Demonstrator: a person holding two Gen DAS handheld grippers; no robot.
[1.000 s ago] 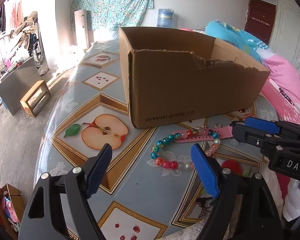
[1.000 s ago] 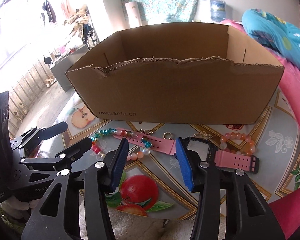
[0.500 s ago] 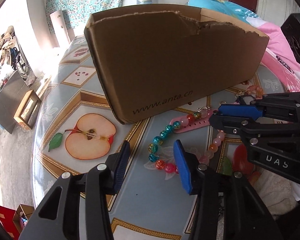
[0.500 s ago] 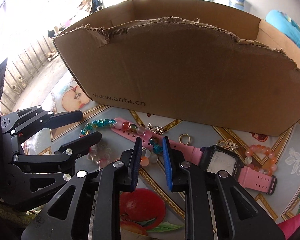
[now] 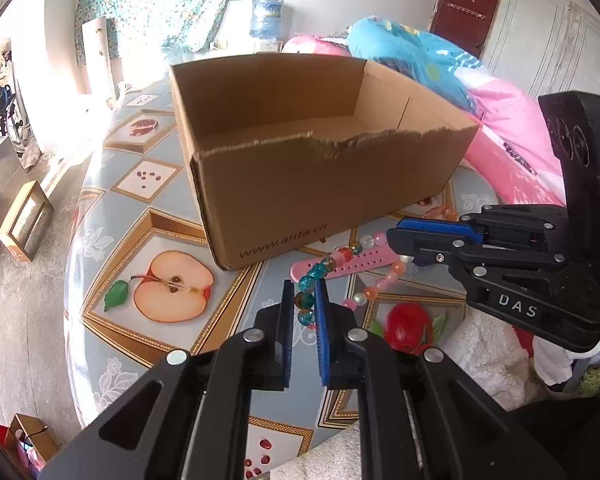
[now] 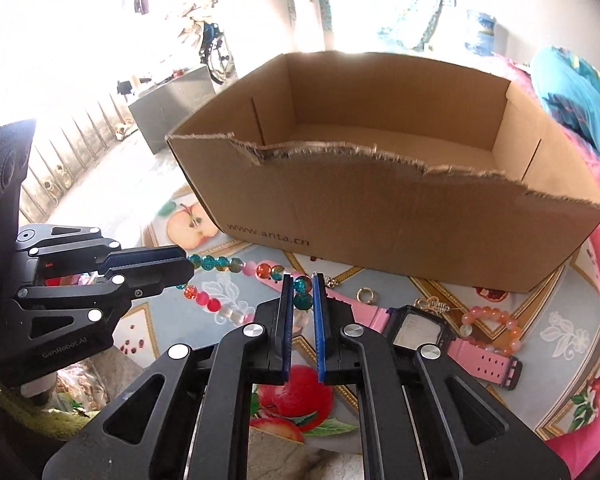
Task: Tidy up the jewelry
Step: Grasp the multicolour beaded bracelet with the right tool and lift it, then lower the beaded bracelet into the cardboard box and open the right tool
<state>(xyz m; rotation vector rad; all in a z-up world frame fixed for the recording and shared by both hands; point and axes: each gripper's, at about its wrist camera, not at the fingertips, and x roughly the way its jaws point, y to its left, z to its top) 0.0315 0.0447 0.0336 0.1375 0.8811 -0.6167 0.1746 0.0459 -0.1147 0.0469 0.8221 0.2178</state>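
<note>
A bracelet of teal, red and clear beads hangs just in front of the cardboard box. My left gripper has its jaws closing, and the blue pads press on teal beads at one end. In the right wrist view my right gripper is closing too, pinching teal beads of the same bracelet. The strand stretches between both grippers, slightly off the table. The right gripper comes in from the right in the left wrist view; the left gripper comes in from the left in the right wrist view.
A pink watch lies under and right of the bracelet, its strap reaching left. Near it lie a gold ring, a gold charm and a peach bead bracelet. The open box stands behind; pink bedding lies to the right.
Both grippers went from wide open to closed on the bead bracelet. Both then rose a little, lifting the strand, and the box's inside came into view.
</note>
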